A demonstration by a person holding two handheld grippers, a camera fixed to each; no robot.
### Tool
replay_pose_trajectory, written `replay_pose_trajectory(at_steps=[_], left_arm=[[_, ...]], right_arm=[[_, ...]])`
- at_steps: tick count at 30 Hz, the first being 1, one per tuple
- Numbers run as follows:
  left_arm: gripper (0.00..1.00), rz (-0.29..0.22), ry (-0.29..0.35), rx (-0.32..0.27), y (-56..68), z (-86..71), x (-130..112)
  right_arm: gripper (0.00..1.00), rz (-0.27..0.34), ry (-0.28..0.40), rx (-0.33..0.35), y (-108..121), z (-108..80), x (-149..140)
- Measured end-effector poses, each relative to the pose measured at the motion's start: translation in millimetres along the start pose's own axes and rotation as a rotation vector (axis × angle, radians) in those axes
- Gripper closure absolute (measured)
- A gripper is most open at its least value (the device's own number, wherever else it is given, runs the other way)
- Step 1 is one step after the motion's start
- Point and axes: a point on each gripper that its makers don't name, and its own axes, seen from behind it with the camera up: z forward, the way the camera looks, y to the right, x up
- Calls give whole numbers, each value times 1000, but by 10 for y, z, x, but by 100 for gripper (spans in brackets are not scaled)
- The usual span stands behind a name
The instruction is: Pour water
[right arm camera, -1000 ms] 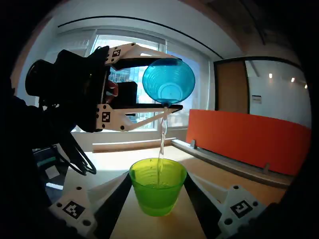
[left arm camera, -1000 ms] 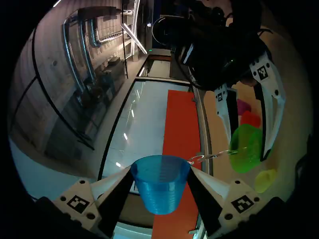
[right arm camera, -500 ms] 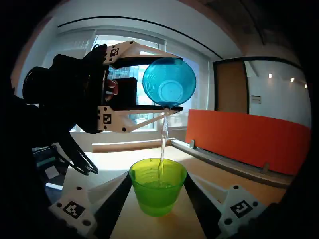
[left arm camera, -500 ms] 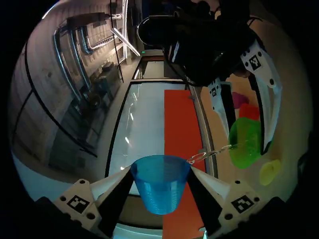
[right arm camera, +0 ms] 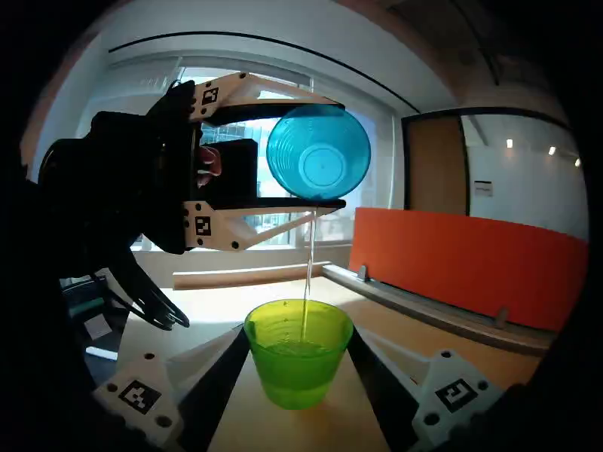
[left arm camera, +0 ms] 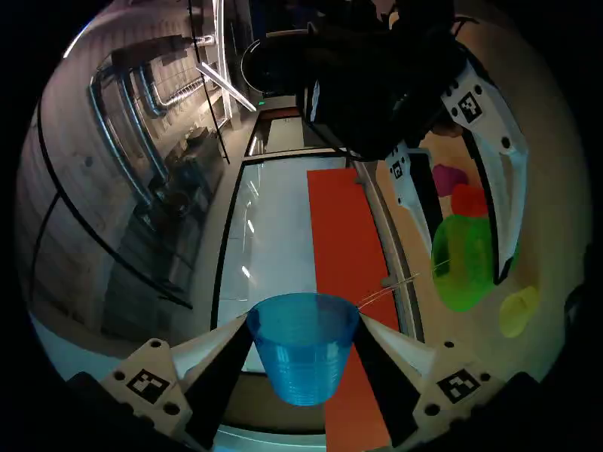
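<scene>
Sam: Where is the blue cup?

Mia: The left claw point(left arm camera: 304, 320) pinches the blue cup point(left arm camera: 304, 358), one finger on each side. In the right gripper view the cup is up high and tipped on its side. You can look right into its mouth.

Sam: Is water coming out?

Mia: Yes. A thin line of water point(right arm camera: 308, 256) runs from the low edge of the blue cup straight down into the green cup point(right arm camera: 299, 373).

Sam: Who has the green cup?

Mia: The right claw point(right arm camera: 299, 335) squeezes it, with a finger pressed on each side. The green cup stands up straight, right under the blue one, and has water in it. The light desk point(right arm camera: 226, 301) is below, but I cannot tell if the cup touches it.

Sam: What else is there?

Mia: A hand point(right arm camera: 205, 162) holds the left claw. An orange wall point(right arm camera: 467, 260) runs along the far edge of the desk. In the left gripper view a yellow cup point(left arm camera: 518, 310), a red cup point(left arm camera: 469, 200) and a pink cup point(left arm camera: 448, 179) sit on the desk near the green cup.
</scene>
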Motion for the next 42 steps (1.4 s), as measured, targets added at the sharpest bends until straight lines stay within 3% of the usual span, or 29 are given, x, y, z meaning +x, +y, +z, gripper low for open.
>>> replay_pose_trajectory(at_steps=[6,21,32,36,42], left_arm=[[13,31,1,2,-21,2,18],[13,35,12,-1,132,-26,140],[13,29,9,6,38,-6,79],[13,-5,1,12,-4,17,27],[13,-133,5,16,-17,20,-25]], right_arm=[[9,1,3,-1,4,9,4],[9,4,5,-5,3,-1,2],[9,0,4,-6,12,-6,12],[9,0,4,-8,19,-6,22],[9,-1,6,-12,33,-24,34]])
